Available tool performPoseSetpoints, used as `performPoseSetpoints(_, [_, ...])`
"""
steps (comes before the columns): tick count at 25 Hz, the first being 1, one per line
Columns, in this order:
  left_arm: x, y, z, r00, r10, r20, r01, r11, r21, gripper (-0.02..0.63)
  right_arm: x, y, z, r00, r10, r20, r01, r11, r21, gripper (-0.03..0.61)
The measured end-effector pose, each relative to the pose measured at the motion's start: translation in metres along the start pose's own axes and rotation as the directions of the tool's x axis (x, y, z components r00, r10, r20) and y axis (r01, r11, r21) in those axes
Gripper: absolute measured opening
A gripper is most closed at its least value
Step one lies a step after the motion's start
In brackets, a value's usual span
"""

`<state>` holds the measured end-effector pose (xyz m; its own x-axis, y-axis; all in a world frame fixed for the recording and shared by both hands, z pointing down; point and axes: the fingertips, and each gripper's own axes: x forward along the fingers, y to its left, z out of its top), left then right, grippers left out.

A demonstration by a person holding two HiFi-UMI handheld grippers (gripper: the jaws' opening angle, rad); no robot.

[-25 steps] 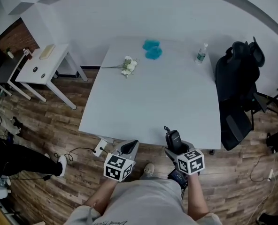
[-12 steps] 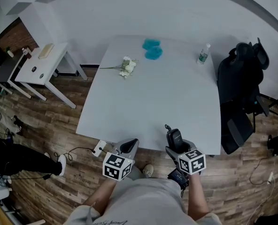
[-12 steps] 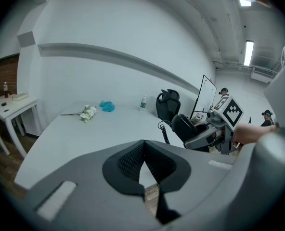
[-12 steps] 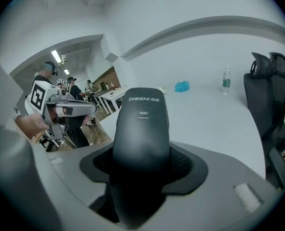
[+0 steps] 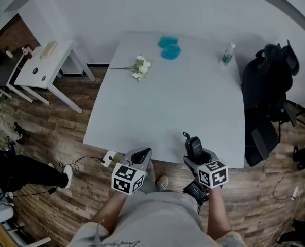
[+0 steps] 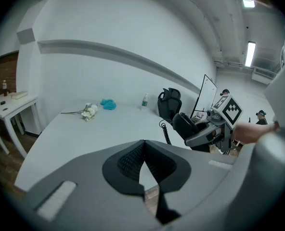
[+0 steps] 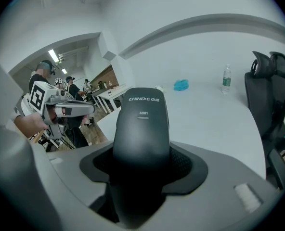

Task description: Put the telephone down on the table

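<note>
My right gripper is clamped on the black telephone, which it holds upright just over the near right edge of the white table. My left gripper hangs by the near edge, jaws together on nothing. To do this well, I judge I should carry the telephone further over the bare tabletop and lower it until it rests flat. Only then should I part the jaws, so it cannot tip off the edge. Only the head view shows how close that edge is. The left gripper view shows the coiled cord most plainly, and the right gripper view shows the print on the telephone's back
</note>
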<state>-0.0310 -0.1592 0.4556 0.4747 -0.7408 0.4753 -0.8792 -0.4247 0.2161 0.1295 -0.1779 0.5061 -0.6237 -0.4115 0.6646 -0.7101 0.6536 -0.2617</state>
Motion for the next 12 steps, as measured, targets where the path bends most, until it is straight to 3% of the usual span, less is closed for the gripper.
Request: performPoseSetpoints(12, [0.018, 0.036, 0.018, 0.999, -0.033, -0.013, 0.033, 0.999, 0.006, 0.017, 0.018, -0.014, 0.028, 0.999, -0.049, -0.012, 0.049, 0.999, 0.013, 0.282])
